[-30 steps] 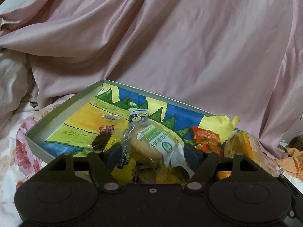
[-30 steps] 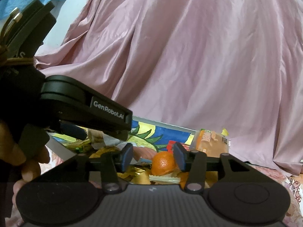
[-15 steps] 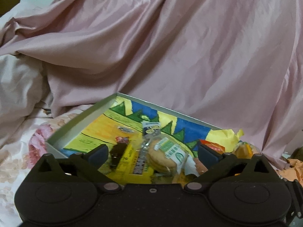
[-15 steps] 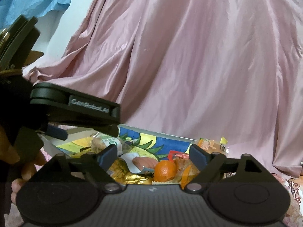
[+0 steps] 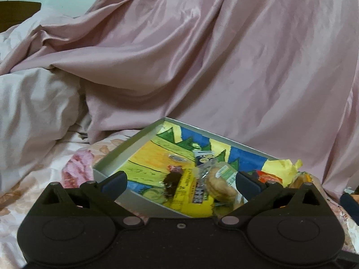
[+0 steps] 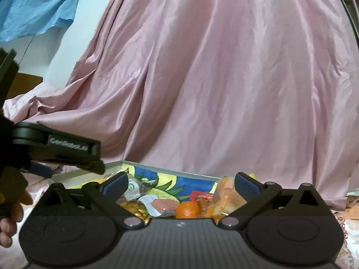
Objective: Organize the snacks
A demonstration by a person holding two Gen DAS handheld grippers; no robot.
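1. Both grippers stand wide open and empty: the left gripper and the right gripper hover at the near edge of the painted box on the bed.
2. The snacks lie heaped inside it: a wrapped biscuit, an orange.
3. My advice: pick one item, descend straight, and close gently on the crinkly wrappers.

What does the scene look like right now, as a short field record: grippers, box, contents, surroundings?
left gripper: open, holding nothing, pointed over the box
right gripper: open, holding nothing
box: shallow, white-walled, colourful drawing on its floor, tilted on the floral bedding
contents: wrapped round cake, yellow packet, dark wrapped candy, mandarin, orange bagged snack
backdrop: pink satin sheet
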